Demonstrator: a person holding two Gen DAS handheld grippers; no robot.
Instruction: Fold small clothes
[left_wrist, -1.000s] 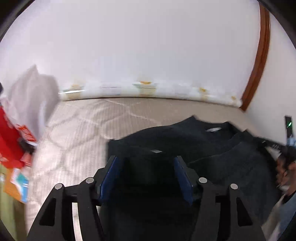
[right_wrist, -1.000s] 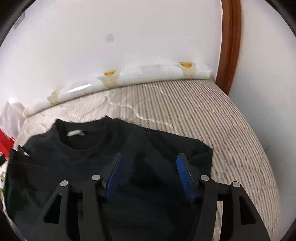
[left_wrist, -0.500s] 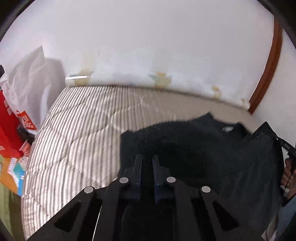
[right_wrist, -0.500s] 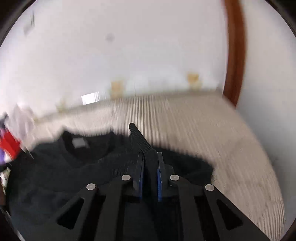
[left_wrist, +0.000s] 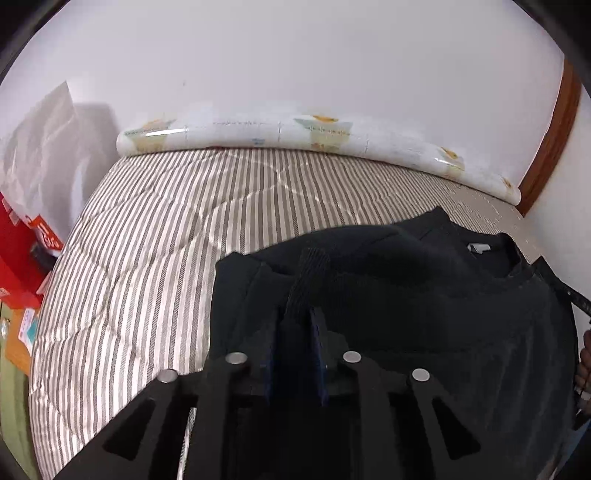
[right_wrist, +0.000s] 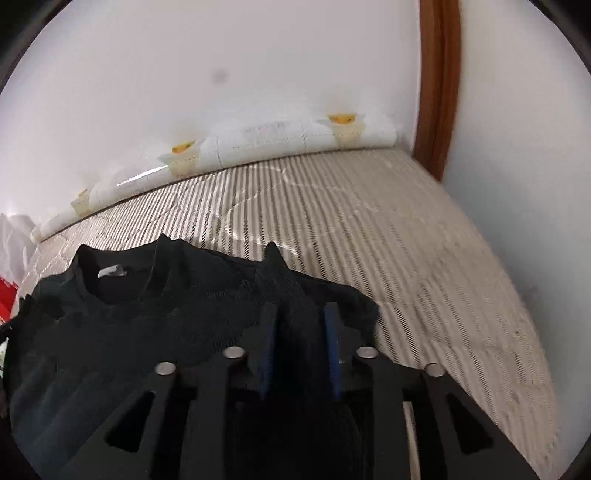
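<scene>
A small black sweater (left_wrist: 424, 302) lies on the striped mattress (left_wrist: 155, 236), collar and white label (left_wrist: 478, 248) away from me. My left gripper (left_wrist: 295, 317) is shut on a pinched ribbed fold of the sweater's left edge. In the right wrist view the sweater (right_wrist: 129, 325) fills the lower left with its label (right_wrist: 110, 272) showing. My right gripper (right_wrist: 300, 314) has its jaws a little apart with a bunch of the sweater's right edge clamped between the blue pads (right_wrist: 332, 343).
A rolled white printed sheet (left_wrist: 295, 133) lies along the wall at the mattress's far edge. Red packaging (left_wrist: 18, 258) and a white bag (left_wrist: 40, 147) stand at the left. A brown wooden frame (right_wrist: 437, 85) rises at the right corner. Bare striped mattress (right_wrist: 424, 258) lies right of the sweater.
One second ago both grippers were open over the sweater's edges. They closed on the fabric. Now the jaws stand slightly wider, and pinched fabric stays lifted between them.
</scene>
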